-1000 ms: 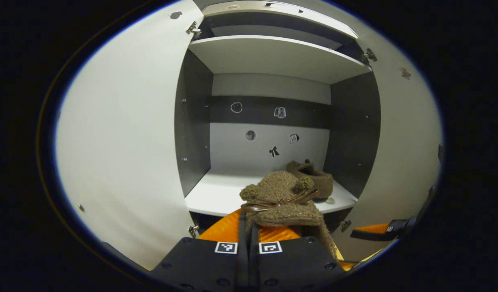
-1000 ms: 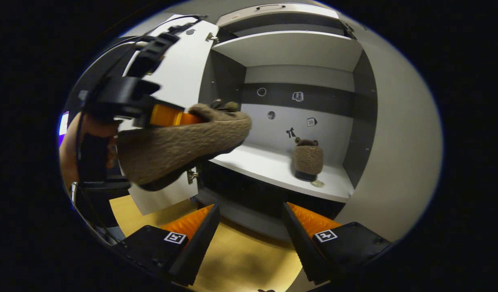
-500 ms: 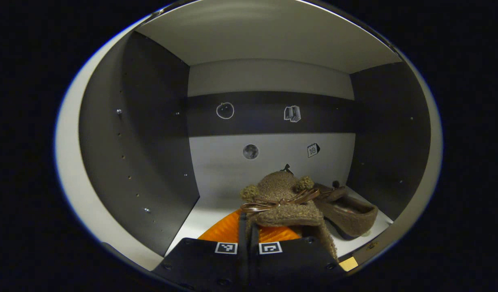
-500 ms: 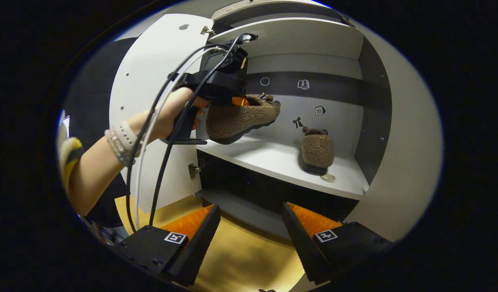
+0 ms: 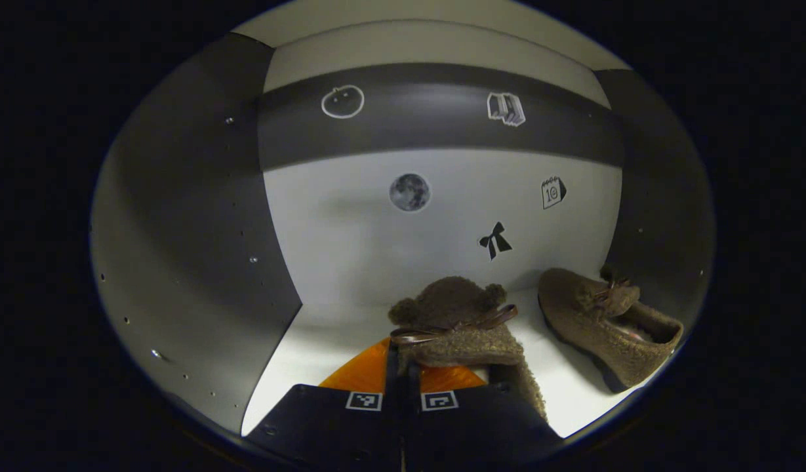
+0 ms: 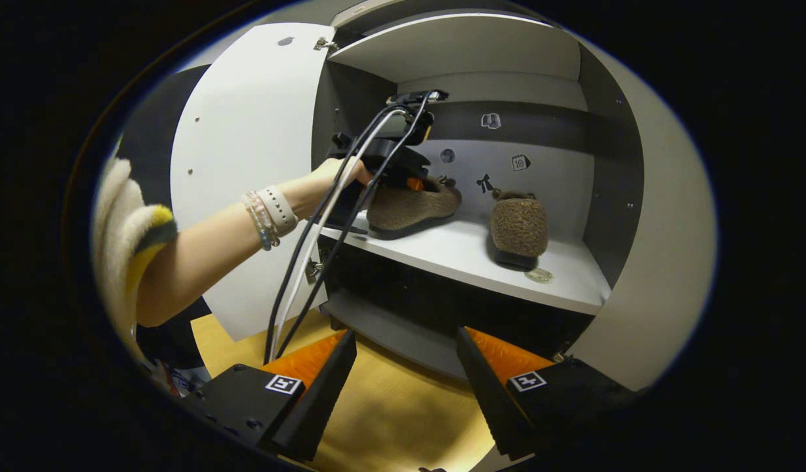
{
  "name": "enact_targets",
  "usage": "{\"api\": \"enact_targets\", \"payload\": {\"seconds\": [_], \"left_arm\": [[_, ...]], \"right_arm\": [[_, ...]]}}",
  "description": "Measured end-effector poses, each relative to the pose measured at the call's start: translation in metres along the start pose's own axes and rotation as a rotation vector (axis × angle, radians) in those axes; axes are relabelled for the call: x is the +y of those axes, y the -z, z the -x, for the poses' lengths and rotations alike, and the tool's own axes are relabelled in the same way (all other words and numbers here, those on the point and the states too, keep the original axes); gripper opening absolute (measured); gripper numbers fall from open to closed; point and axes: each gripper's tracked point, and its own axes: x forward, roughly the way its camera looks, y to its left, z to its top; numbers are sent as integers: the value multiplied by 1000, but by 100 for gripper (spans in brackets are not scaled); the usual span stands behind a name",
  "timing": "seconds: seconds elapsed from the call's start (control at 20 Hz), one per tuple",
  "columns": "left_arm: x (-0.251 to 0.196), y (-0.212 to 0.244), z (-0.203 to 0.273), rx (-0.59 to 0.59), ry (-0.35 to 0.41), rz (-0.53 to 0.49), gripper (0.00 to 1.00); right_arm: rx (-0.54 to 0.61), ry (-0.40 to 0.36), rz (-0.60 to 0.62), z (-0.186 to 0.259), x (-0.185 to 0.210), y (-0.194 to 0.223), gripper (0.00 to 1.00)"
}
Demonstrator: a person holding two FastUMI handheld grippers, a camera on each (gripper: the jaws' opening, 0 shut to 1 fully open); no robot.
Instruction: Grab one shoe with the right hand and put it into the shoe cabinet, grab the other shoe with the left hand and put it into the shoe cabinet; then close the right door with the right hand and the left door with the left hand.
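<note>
A: Where is the left gripper [image 5: 403, 357]?
B: Deep inside the shoe cabinet [image 6: 599, 196]. Its fingers are pressed together on the rim of a brown fuzzy shoe [image 5: 458, 324], the one with pompoms and a ribbon bow. In the right gripper view the left gripper [image 6: 412, 185] and the hand [image 6: 340, 174] holding it sit at the left end of the shelf [image 6: 468, 259], and that shoe [image 6: 412, 206] seems to have its sole on the shelf or just above it; I cannot tell which.

A: And the other shoe?
B: The second shoe [image 6: 519, 226] stands on the same shelf toward the right, toe facing out, near the right side wall. In the left gripper view it [image 5: 606, 324] lies to the right of the held one, with a strip of bare shelf between them.

A: Room around them?
B: Bare shelf lies between the held shoe and the left side wall [image 5: 193, 229], and the back wall [image 5: 435, 223] is just beyond its toe. The shelf's front edge is close to the second shoe's sole.

A: The right gripper [image 6: 406, 373]?
B: Outside, low in front of the cabinet above the wooden floor [image 6: 389, 413], fingers spread wide and holding nothing. The left door [image 6: 245, 170] stands swung open beside the forearm, and the right door [image 6: 658, 262] is open too.
</note>
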Motion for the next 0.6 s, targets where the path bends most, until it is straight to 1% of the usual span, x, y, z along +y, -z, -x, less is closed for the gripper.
{"api": "enact_targets", "payload": {"seconds": [0.15, 0.25, 0.3, 0.35, 0.4, 0.45, 0.5, 0.55, 0.6], "left_arm": [[1, 3, -3, 4, 1, 2, 13], [8, 6, -1, 18, -20, -5, 15], [12, 6, 0, 12, -32, -16, 17], [13, 3, 2, 3, -40, -31, 24], [13, -1, 7, -17, -37, -43, 24], [10, -5, 11, -35, -24, -45, 37], [10, -9, 16, -54, -22, -48, 41], [10, -15, 21, -79, -17, -53, 52], [12, -18, 26, -92, -29, -59, 65]], "right_arm": [[-7, -10, -7, -3, -1, -2, 99], [-7, -19, -17, -2, 1, -3, 99], [-8, -22, -18, -2, 1, -3, 99], [-9, -23, -19, -2, 1, -3, 99], [-9, -25, -19, -3, 1, -3, 99], [-8, -27, -19, -2, 2, -2, 99], [-7, -27, -20, -2, 2, -3, 99], [-8, -27, -22, -1, 3, -3, 99], [-10, -25, -23, 1, 4, -5, 99]]}}
